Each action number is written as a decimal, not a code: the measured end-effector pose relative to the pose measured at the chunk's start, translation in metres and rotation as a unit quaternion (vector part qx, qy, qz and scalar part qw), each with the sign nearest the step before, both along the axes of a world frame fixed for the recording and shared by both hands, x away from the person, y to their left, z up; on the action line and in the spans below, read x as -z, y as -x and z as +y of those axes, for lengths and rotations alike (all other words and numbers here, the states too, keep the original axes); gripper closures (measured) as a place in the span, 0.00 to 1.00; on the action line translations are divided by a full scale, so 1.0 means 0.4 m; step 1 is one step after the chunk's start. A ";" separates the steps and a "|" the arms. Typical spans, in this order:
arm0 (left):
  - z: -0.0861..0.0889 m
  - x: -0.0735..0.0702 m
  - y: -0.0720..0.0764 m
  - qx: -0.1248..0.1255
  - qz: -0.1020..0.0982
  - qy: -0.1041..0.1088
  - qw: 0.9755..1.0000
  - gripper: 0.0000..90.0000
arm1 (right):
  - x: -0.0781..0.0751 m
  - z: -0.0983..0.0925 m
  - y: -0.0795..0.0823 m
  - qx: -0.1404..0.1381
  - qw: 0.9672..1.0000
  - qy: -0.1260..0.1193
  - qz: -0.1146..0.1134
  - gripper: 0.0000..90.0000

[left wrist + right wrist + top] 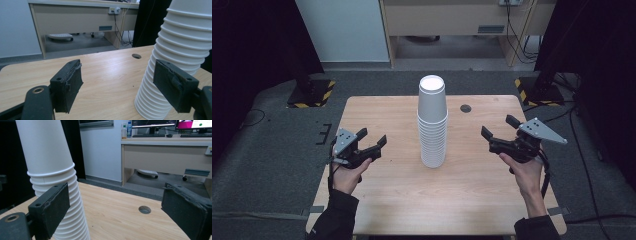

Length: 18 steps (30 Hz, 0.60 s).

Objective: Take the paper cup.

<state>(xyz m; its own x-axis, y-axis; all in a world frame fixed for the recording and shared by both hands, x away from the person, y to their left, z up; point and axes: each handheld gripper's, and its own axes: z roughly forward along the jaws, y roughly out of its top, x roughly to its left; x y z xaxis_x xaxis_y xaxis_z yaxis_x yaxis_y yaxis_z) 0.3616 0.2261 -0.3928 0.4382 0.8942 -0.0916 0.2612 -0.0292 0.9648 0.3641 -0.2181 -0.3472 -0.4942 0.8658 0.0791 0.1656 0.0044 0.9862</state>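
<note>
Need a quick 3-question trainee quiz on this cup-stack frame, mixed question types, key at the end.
1. True or false: the left hand-held gripper is clamped on the stack of white paper cups.
2. How does the stack stand on the wooden table? A) mouths down, bases up B) mouths up C) lying on its side
3. Fill in: in the high view, the round hole in the tabletop lies to the ___ of the stack.

Key
1. False. Its jaws are open with nothing between them, as are those of the right hand-held gripper.
2. A
3. right
</note>
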 end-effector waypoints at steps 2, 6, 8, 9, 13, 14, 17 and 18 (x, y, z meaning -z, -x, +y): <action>-0.012 -0.007 -0.003 0.005 -0.003 0.001 1.000 0.25 | -0.010 0.011 -0.004 -0.004 1.000 0.000 -0.002 0.09; -0.025 -0.012 -0.006 0.010 -0.005 0.002 1.000 0.25 | -0.019 0.019 -0.007 -0.008 1.000 0.000 -0.003 0.10; -0.032 -0.015 -0.008 0.014 -0.007 0.004 1.000 0.26 | -0.025 0.024 -0.009 -0.010 1.000 0.000 -0.005 0.10; -0.038 -0.018 -0.009 0.016 -0.008 0.006 1.000 0.26 | -0.027 0.028 -0.010 -0.010 1.000 -0.001 -0.005 0.10; -0.057 -0.026 -0.014 0.026 -0.013 0.010 1.000 0.27 | -0.041 0.042 -0.014 -0.015 1.000 0.000 -0.009 0.10; -0.064 -0.028 -0.015 0.029 -0.014 0.009 0.999 0.27 | -0.044 0.045 -0.015 -0.016 1.000 0.001 -0.011 0.10; -0.081 -0.033 -0.017 0.037 -0.017 0.009 0.999 0.27 | -0.053 0.057 -0.017 -0.021 1.000 -0.005 -0.014 0.10; -0.087 -0.034 -0.017 0.040 -0.018 0.010 0.999 0.27 | -0.059 0.066 -0.019 -0.025 1.000 -0.004 -0.017 0.09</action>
<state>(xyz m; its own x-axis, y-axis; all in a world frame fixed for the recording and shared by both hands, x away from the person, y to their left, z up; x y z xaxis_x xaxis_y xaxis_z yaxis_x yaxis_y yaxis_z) 0.3686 0.1915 -0.3792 0.5109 0.8546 -0.0924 0.2242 -0.0287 0.9741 0.3717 -0.1918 -0.3237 -0.5395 0.8392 0.0681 0.1327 0.0049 0.9911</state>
